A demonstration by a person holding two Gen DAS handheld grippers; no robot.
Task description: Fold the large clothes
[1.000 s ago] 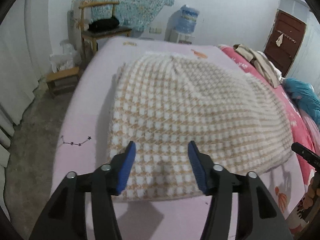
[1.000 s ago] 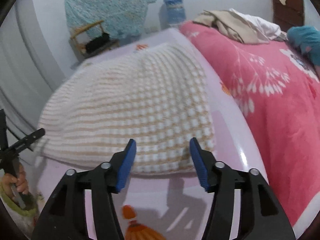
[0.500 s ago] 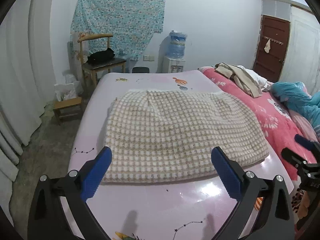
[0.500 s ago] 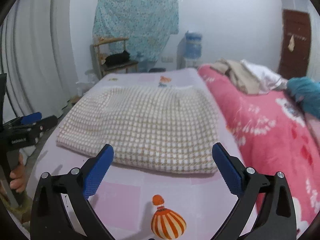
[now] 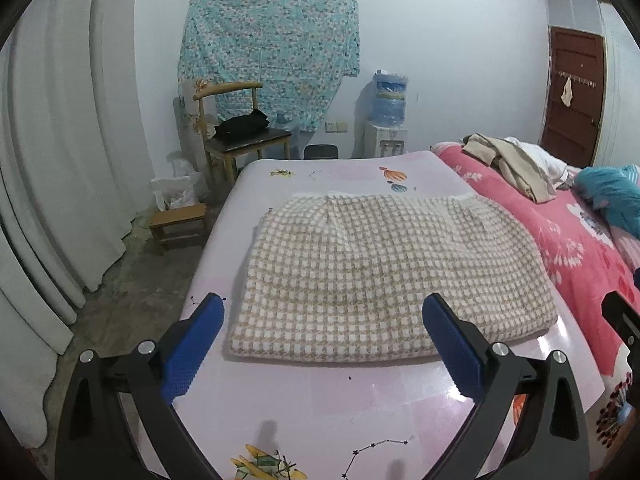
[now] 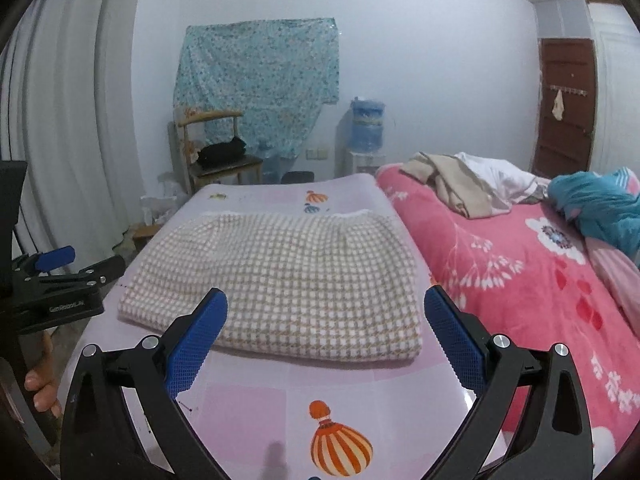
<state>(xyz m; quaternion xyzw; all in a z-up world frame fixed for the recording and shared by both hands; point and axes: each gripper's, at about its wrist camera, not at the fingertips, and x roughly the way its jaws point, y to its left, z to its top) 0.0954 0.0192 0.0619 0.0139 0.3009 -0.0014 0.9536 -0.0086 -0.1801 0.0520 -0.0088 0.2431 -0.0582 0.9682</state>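
The checked garment lay folded into a flat rectangle on the pink table, its folded edge toward the near edge and its far end short of the far edge. The left gripper hung above the near edge, its blue pads spread wide with nothing between them; the jaws had just been opening. The right gripper stood likewise, fingers fully apart and empty, jaws just opened, clear of the cloth. A hand gripped the left gripper's handle at the table's left edge. A pink bedspread adjoined the right edge.
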